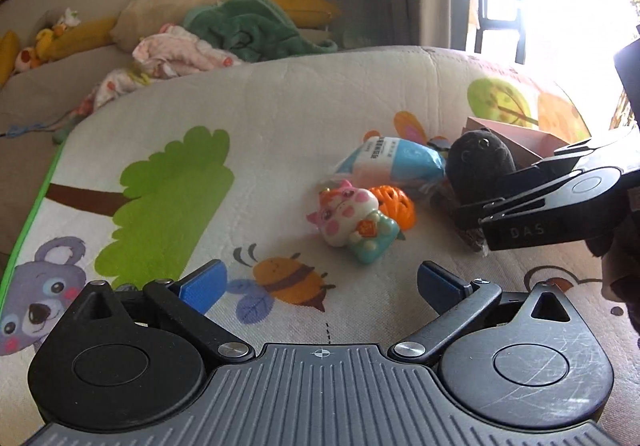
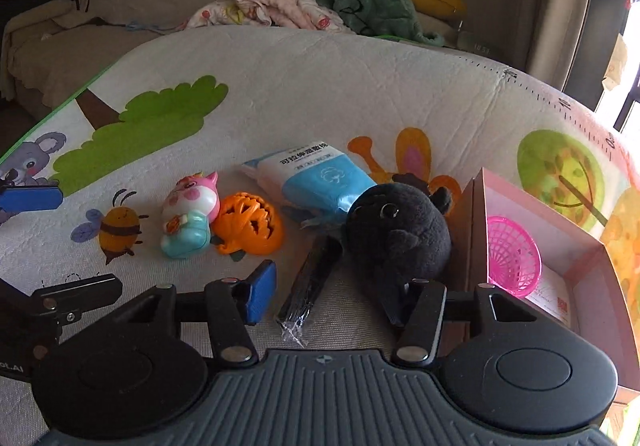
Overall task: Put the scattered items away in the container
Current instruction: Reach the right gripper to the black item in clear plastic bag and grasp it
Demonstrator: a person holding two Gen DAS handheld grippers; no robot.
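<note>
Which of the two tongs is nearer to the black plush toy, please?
The right. The right tongs sit right at the black plush toy, one finger against its base. The left tongs hang back over the mat, nearer the pink cat figurine.

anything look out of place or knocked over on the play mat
Yes. The pink and teal cat figurine lies toppled beside the orange plastic pumpkin, and the pink mesh basket is tipped on its side inside the pink cardboard box. Nothing looks damaged or spilled.
</note>
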